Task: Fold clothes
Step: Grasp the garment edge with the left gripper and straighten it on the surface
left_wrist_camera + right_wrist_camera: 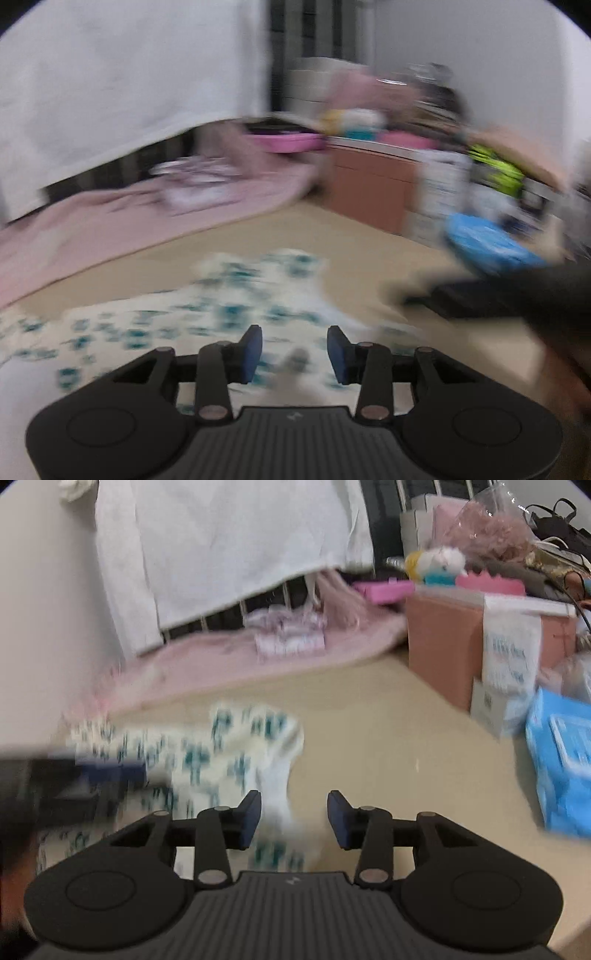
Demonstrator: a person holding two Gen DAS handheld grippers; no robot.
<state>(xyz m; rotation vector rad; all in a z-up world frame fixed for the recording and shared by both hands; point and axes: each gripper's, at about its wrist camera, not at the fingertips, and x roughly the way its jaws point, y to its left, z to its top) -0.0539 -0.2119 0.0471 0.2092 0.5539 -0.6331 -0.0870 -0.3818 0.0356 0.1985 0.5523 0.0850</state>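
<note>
A white garment with a teal print (192, 314) lies crumpled on the tan mat, blurred by motion. It also shows in the right wrist view (221, 753). My left gripper (294, 354) is open just above the garment, with cloth between and under the fingers but not pinched. My right gripper (293, 818) is open over the garment's right edge. The right gripper shows as a dark blur at the right of the left wrist view (498, 295). The left gripper shows as a dark blur at the left of the right wrist view (74, 779).
A pink blanket (221, 653) with folded pink clothes (291, 635) lies at the back. A brown box (443, 642), white cartons and a blue package (561, 760) stand at the right. A white sheet (229, 546) hangs behind.
</note>
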